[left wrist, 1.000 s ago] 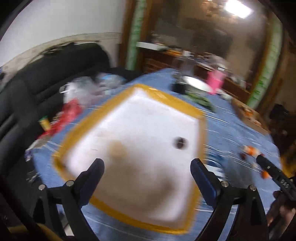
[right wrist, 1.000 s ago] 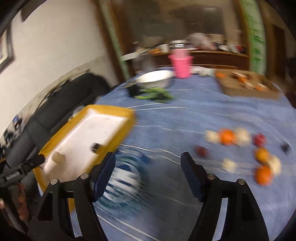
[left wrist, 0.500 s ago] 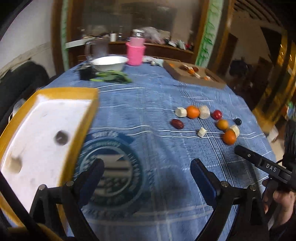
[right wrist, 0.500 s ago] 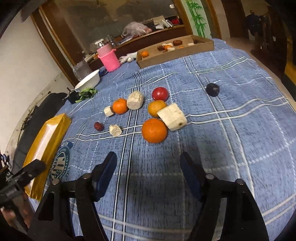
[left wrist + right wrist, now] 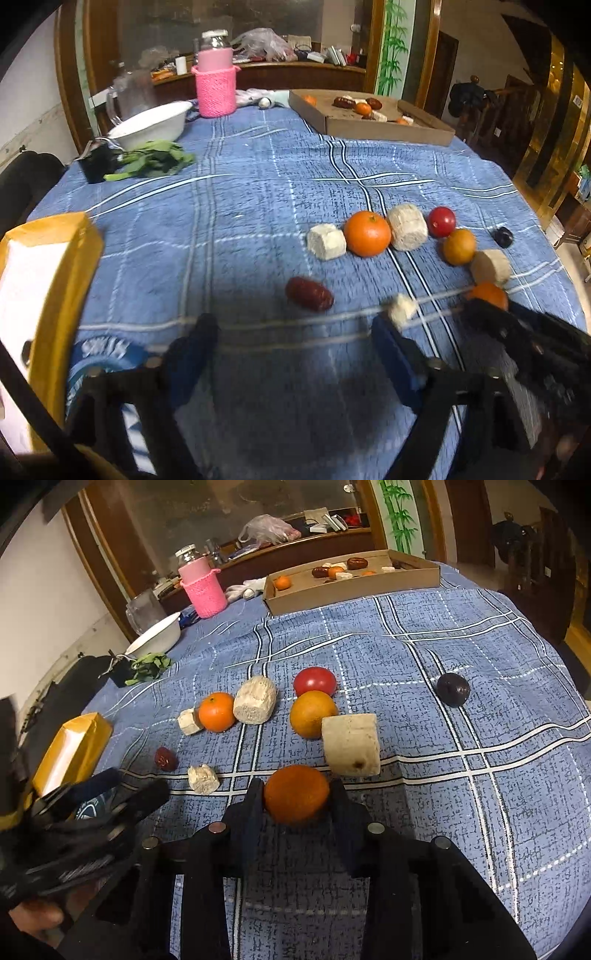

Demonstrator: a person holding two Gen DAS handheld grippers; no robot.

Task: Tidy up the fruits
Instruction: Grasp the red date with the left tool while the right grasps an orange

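**Right tongs closing round an orange on the blue worktop**

A blue plaid cloth covers the worktop. At its far edge stand a pink knitted holder with a jar in it, a white bowl beside some green leaves, and a shallow cardboard box with a few fruits inside. A yellow-rimmed tray lies at the left edge. Behind the worktop runs a dark wooden sideboard cluttered with bags and bottles.

The loose fruits lie in a cluster in the middle of the cloth: oranges, a red tomato, a dark plum set apart to the right, a red date, and pale cut chunks among them.

The right tongs are closing, with the nearest orange between the pads, both sides touching it. The left tongs are spread and narrowing over bare cloth; the date lies just beyond their tips, and a small pale chunk sits just above the right-hand tip.
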